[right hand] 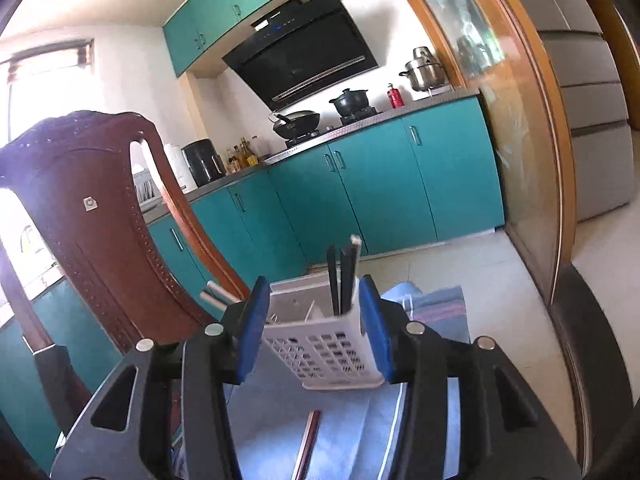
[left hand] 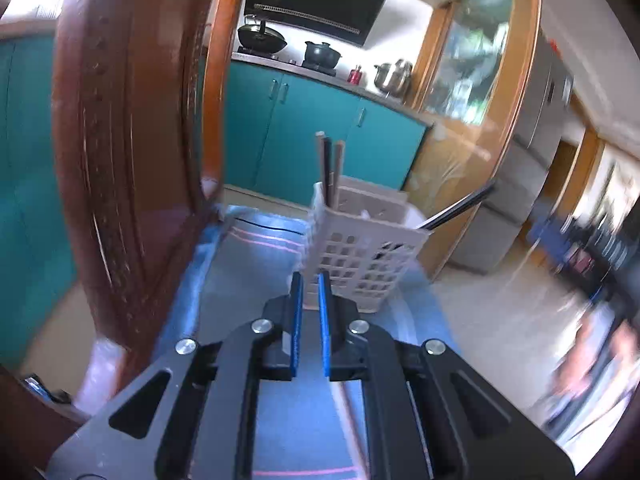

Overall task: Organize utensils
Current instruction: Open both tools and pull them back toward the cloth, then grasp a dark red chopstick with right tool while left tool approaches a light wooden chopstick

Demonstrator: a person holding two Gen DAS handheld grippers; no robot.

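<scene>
A white perforated utensil basket (left hand: pixel 360 256) (right hand: pixel 324 352) stands on a blue striped cloth (left hand: pixel 256 272) (right hand: pixel 436 308). Three chopsticks (left hand: pixel 330 168) (right hand: pixel 342 276) stand upright in one corner of it. A dark chopstick (left hand: pixel 460 210) leans out over its right rim. My left gripper (left hand: pixel 310 280) hovers just in front of the basket, with a narrow gap between its blue pads and nothing in it. My right gripper (right hand: pixel 314 284) is open wide; the basket shows between its fingers, and the pads are not pressing on it. Another chopstick (right hand: pixel 308 440) lies on the cloth under that gripper.
A brown wooden chair back (left hand: pixel 132 120) (right hand: pixel 92 208) rises close on the left. Two white rod ends (right hand: pixel 218 294) stick out left of the basket. Tiled floor (right hand: pixel 480 264) drops away beyond the cloth. A blurred hand (left hand: pixel 592 356) is at the right edge.
</scene>
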